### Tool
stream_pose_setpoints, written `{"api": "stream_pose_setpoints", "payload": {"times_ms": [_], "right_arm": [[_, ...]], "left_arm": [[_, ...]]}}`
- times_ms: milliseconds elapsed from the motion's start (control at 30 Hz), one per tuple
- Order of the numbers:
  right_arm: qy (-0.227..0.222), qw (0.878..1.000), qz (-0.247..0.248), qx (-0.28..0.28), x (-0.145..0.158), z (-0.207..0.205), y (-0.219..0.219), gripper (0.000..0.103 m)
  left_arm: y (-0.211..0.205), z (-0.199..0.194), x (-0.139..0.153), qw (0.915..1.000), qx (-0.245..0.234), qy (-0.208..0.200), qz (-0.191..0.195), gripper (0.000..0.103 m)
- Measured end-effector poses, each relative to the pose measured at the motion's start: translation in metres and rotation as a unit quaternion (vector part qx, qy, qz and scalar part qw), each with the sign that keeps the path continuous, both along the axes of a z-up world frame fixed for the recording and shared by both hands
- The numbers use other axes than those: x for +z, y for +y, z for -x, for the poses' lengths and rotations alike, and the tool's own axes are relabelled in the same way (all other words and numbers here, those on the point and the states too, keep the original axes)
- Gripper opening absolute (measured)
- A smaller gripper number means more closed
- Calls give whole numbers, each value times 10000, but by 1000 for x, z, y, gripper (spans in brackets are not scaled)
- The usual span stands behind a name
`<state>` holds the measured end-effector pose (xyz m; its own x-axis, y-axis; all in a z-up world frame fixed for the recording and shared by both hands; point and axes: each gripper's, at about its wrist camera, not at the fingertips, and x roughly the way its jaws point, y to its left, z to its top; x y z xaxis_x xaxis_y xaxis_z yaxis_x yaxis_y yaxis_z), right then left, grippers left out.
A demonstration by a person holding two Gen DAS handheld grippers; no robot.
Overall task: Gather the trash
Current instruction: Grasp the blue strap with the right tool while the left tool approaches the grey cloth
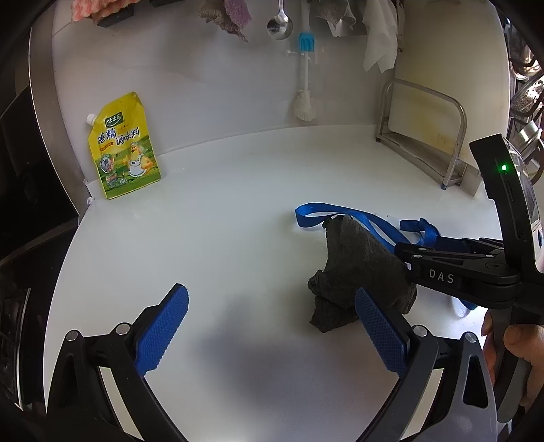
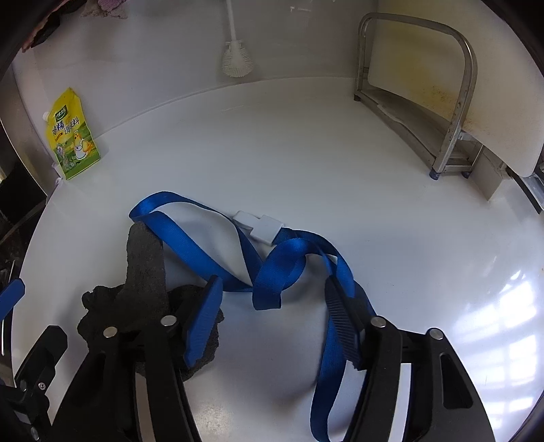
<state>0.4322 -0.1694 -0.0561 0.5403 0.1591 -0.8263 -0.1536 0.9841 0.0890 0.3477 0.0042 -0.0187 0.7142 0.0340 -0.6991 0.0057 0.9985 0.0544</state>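
A blue lanyard strap (image 2: 289, 268) with a white clip (image 2: 260, 225) lies tangled on the white counter (image 2: 306, 153), partly over a crumpled dark grey cloth (image 2: 146, 272). My right gripper (image 2: 272, 299) is open, its jaws low around the strap's tangle, the left finger resting over the cloth. In the left wrist view, my left gripper (image 1: 272, 312) is open and empty, hovering just left of the cloth (image 1: 357, 268); the strap (image 1: 340, 216) lies behind it, and the right gripper's body (image 1: 459, 268) reaches in from the right.
A yellow seasoning pouch (image 1: 124, 146) leans against the back wall at the left. A metal rack (image 1: 428, 136) holding a white cutting board stands at the back right. A white brush (image 1: 304, 102), a spoon (image 1: 279, 23) and rags hang on the wall.
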Motion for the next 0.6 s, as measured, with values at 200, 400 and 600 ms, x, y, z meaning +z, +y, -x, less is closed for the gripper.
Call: {"api": "stream_pose_setpoints", "payload": {"times_ms": [200, 400, 600], "right_arm": [[3, 10000, -91, -25, 2, 3, -7, 13], [-156, 9987, -409, -277, 7, 15, -35, 4], [-318, 9973, -534, -390, 19, 33, -55, 3]], "left_arm": [[-2, -2, 0, 10000, 8, 8, 18, 96], [-11, -9, -2, 9999, -67, 92, 76, 96], [-24, -21, -8, 9996, -115, 243, 46, 96]]}}
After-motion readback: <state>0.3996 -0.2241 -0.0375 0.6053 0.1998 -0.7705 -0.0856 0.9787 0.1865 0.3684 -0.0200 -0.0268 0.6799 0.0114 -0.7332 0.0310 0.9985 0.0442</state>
